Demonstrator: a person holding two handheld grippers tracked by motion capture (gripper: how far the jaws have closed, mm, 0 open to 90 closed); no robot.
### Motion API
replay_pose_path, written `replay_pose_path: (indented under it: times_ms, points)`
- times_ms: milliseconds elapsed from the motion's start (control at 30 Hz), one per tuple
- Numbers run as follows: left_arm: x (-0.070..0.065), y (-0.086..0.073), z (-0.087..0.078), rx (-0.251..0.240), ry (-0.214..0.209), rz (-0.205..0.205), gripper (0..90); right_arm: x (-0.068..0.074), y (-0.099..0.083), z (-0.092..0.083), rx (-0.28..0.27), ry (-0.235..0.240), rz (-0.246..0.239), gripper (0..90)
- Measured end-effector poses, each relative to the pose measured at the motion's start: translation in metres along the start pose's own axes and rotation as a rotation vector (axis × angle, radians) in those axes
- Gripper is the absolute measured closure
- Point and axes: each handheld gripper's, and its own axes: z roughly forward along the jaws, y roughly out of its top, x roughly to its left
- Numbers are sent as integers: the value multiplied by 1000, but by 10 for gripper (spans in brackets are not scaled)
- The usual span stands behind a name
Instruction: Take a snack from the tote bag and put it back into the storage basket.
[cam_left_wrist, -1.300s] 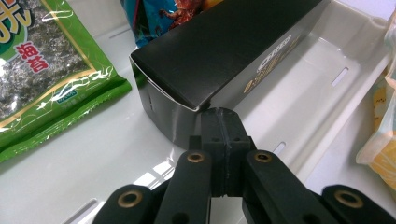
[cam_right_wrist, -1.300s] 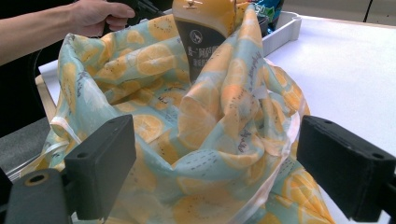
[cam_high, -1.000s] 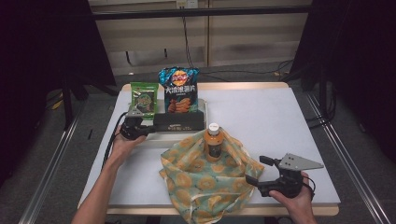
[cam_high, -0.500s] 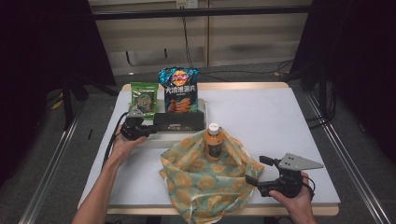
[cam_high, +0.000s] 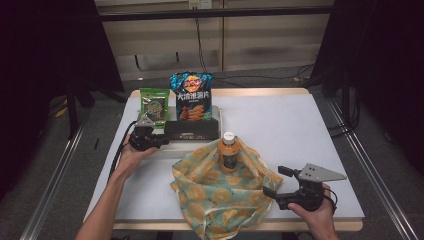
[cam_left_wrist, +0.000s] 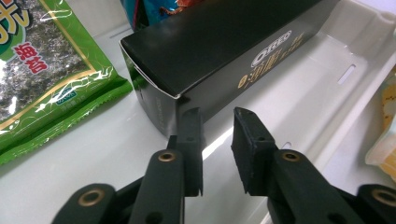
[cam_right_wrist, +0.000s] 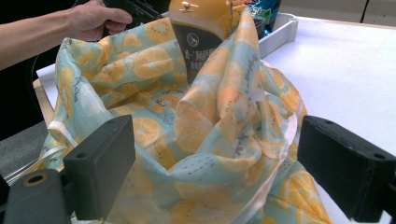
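Note:
A long black box (cam_high: 192, 131) lies in a white tray (cam_high: 218, 116) beside a green seaweed packet (cam_high: 154, 106) and a blue chip bag (cam_high: 191, 96). My left gripper (cam_high: 161, 142) sits at the box's left end. In the left gripper view its jaws (cam_left_wrist: 219, 116) have just been opening; a narrow gap shows between them with nothing in it, and the box's corner (cam_left_wrist: 205, 51) stands just beyond. An orange bottle (cam_high: 229, 153) stands upright in an orange-print cloth bag (cam_high: 215, 195). My right gripper (cam_high: 275, 181) is wide open at the bag's right edge (cam_right_wrist: 219, 140).
The tray's white floor and slotted wall (cam_left_wrist: 355, 51) run ahead of the left jaws. The seaweed packet (cam_left_wrist: 42, 79) lies to their left. A hand (cam_right_wrist: 93, 18) holds the other gripper behind the bag. Bare white tabletop (cam_high: 300, 125) spreads to the right.

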Motion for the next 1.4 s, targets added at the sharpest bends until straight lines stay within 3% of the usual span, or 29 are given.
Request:
replay_pose_path:
  times_ms: [133,167,333,433,533,600,867,933,1000,1133,1200,1400]
  points:
    - [-4,0,-6,-26,7,-7,597,-1,0,-4,-3,-5,-5,107]
    - [-6,-1,-8,-46,3,-26,565,-1,0,-4,-6,-7,-10,107]
    - [-15,2,-17,-84,-3,-10,436,-2,0,-7,-15,-15,-3,108]
    - [-18,5,-20,-113,-8,-33,348,-3,0,-7,-19,-21,0,108]
    - [-21,6,-23,-128,-37,-41,342,-4,1,-7,-22,-25,0,109]
    - [-25,7,-24,-134,-52,-26,338,-5,1,-6,-23,-28,2,111]
    - [-38,13,-30,-154,-69,11,316,-3,0,-9,-24,-37,1,116]
    - [-47,17,-34,-152,-89,33,322,-4,0,-10,-27,-34,-4,116]
    - [-57,20,-37,-160,-131,61,384,-3,0,-12,-36,-30,-11,120]
    - [-76,30,-42,-204,-145,100,417,-2,1,-8,-30,-22,-7,126]
    - [-82,33,-40,-214,-162,104,419,-1,1,-6,-28,-18,-16,138]
    - [-96,34,-32,-229,-199,66,404,-2,0,-8,-27,-19,-9,161]
